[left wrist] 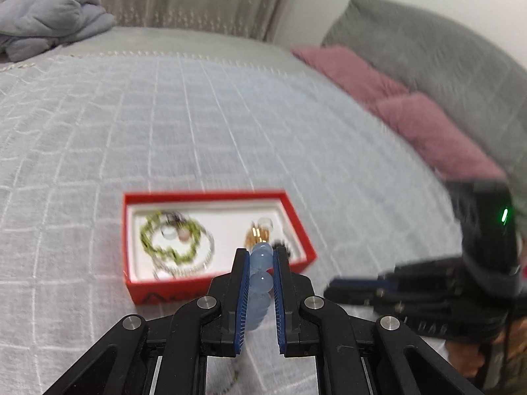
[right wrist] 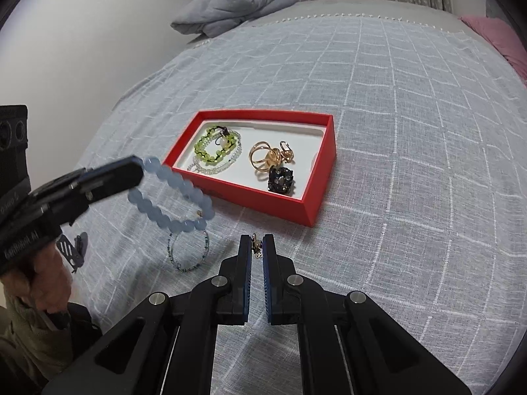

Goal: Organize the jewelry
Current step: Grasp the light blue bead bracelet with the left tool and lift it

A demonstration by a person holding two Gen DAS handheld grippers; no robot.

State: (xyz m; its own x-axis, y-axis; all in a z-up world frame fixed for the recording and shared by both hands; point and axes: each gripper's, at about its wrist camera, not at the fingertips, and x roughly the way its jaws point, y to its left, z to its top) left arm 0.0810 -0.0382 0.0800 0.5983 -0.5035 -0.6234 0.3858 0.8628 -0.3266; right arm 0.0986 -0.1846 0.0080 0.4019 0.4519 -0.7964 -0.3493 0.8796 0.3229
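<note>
A red box (right wrist: 309, 204) with a white lining lies on the bed; it also shows in the left wrist view (left wrist: 171, 291). In it lie a green bead bracelet (right wrist: 210, 151), a clear bead bracelet (right wrist: 227, 164), gold rings (right wrist: 266, 159) and a black sparkly piece (right wrist: 281, 181). My left gripper (left wrist: 260, 253) is shut on a pale blue bead bracelet (right wrist: 171, 181) and holds it above the bed beside the box's near left edge. My right gripper (right wrist: 258, 242) is shut on a small metal earring (right wrist: 256, 247), in front of the box.
A thin blue bead bracelet (right wrist: 187, 251) lies on the grey checked bedspread (right wrist: 395, 131) near the box. A small patterned clip (right wrist: 70, 251) lies at the left. A folded grey blanket (right wrist: 230, 6) is at the back; pink pillows (left wrist: 395, 105) and a grey cushion (left wrist: 444, 65) are at the right.
</note>
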